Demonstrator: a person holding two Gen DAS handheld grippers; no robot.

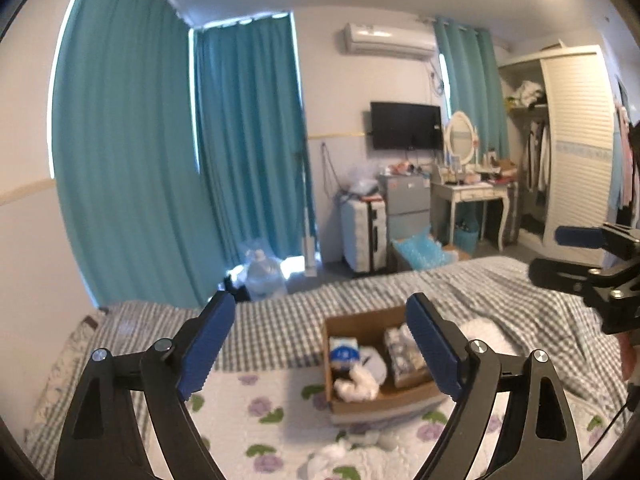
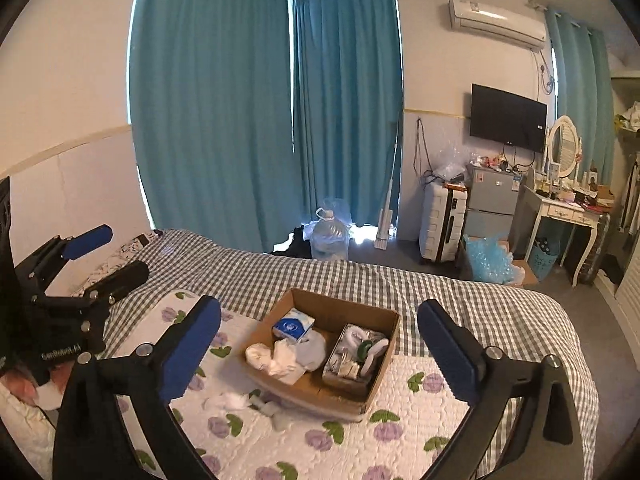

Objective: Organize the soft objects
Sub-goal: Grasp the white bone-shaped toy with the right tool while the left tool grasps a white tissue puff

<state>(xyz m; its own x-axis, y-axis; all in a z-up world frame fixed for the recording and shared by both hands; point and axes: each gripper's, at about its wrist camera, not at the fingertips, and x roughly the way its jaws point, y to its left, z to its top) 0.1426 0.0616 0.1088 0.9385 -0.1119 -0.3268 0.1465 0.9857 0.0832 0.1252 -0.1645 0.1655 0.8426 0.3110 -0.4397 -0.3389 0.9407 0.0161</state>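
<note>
Both your left tool [image 1: 320, 344] and right tool [image 2: 318, 344] gape empty; most soft goods sit in the brown cardboard box [image 2: 384, 372], but white scraps [image 2: 230, 400] remain at its seven o'clock on the floral quilt [image 2: 400, 436].

The box [image 2: 320, 360] is matt brown cardboard. The quilt [image 2: 400, 432] is stitched, puckered cloth with a floral print; the blanket [image 2: 360, 276] is checked woven cloth. The fingers [image 2: 188, 352] carry ribbed blue pads on matt black frames.
</note>
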